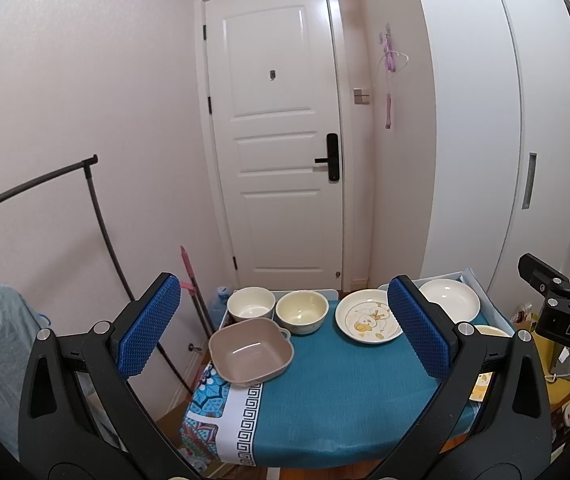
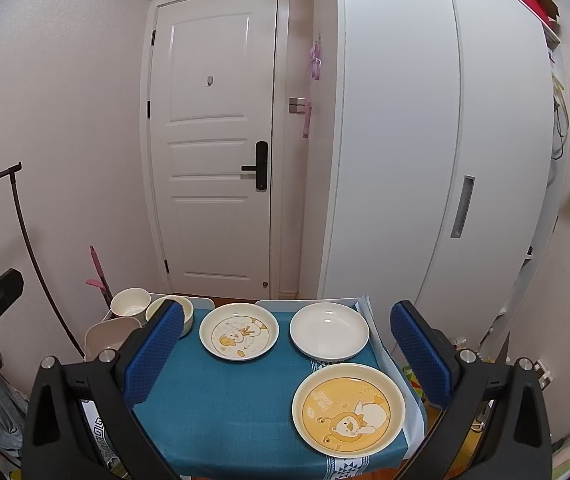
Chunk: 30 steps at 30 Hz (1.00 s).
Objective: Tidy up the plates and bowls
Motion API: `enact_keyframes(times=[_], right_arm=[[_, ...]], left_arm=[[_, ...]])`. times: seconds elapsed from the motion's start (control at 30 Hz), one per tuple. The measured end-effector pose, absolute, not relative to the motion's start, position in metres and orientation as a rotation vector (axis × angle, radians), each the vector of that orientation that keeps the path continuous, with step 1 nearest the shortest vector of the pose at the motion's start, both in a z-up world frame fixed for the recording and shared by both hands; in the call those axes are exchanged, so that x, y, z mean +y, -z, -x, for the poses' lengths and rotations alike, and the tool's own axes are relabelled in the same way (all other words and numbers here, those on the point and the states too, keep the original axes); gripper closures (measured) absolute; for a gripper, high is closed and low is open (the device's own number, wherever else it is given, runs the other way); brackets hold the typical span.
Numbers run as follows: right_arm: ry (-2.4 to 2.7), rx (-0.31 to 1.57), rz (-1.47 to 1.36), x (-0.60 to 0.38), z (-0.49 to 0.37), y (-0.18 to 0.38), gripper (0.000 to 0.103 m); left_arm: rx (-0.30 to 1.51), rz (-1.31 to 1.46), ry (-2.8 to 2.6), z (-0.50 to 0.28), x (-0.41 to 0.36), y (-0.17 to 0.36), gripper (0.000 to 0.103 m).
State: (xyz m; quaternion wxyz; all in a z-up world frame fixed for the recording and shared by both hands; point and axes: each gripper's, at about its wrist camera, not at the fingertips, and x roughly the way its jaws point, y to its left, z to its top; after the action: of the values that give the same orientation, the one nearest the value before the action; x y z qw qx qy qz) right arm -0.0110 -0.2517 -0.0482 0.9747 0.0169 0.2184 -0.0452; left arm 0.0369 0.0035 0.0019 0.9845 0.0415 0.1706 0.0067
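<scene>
A small table under a teal cloth holds the dishes. At the left stand a square pinkish-brown bowl, a white bowl and a cream bowl. A duck-pattern plate, a plain white plate and a yellow cartoon plate lie to the right. My left gripper hangs open above the table's near side, holding nothing. My right gripper is open too, empty, above the plates.
A white door faces me behind the table, with a tall white wardrobe to its right. A black clothes rail and a pink-handled mop stand left of the table. Clutter lies on the floor at the right.
</scene>
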Motion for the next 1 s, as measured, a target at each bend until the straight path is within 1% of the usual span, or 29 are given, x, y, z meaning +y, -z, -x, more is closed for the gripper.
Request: enact_keyframes(times=[0.63,0.83,1.0], right_arm=[[0.099,0.450,-0.041,-0.247,0.002,0.049,0.000],[0.129,0.496,-0.058,-0.256,-0.012,0.061,0.000],[0.161,0.583,-0.104,-0.291,-0.021,0.090,0.000]], left_arm=[[0.351,-0.113,-0.013,-0.056,0.005,-0.003,0.000],[0.419,-0.122,0.069,-0.085,-0.005,0.012,0.000],[0.515,-0.117,0.155,-0.111,-0.034,0.039,0.000]])
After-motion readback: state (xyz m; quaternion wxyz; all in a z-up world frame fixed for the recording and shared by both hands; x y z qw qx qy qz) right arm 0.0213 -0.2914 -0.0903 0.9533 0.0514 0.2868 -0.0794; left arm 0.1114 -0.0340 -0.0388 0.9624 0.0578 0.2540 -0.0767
